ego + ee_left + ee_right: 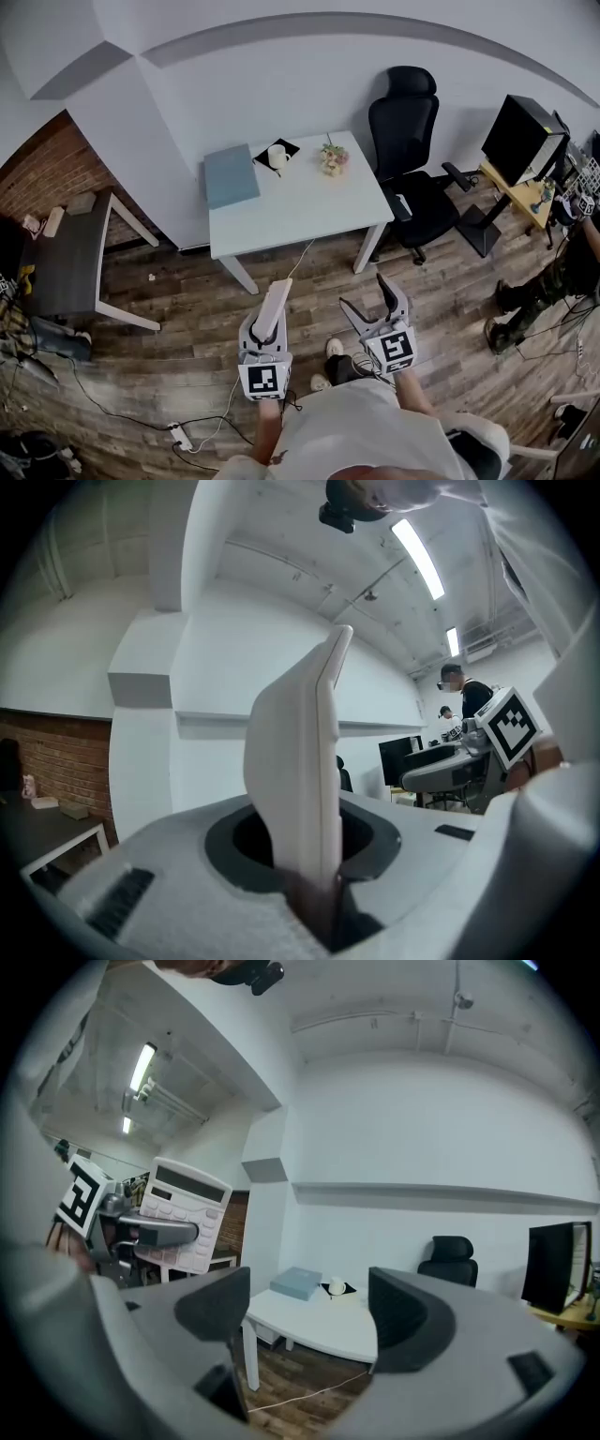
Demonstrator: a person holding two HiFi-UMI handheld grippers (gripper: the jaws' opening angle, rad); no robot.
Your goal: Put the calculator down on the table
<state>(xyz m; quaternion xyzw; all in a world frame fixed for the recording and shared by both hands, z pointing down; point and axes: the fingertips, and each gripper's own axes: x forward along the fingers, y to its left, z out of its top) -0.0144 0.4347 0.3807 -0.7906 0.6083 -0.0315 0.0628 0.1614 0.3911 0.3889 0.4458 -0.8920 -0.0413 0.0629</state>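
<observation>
Left gripper [268,334], mine: fingers pinching calculator [276,302] by its lower end. Calculator stands upright, keys facing right gripper, held in air over wood floor, well short of white table [309,217]. Right gripper [367,298], mine: fingers spread wide, empty. Table's far end: blue box [231,174], mug [277,156], flowers [333,157].

Left tool [269,328] clamped; right tool [364,292] agape
</observation>
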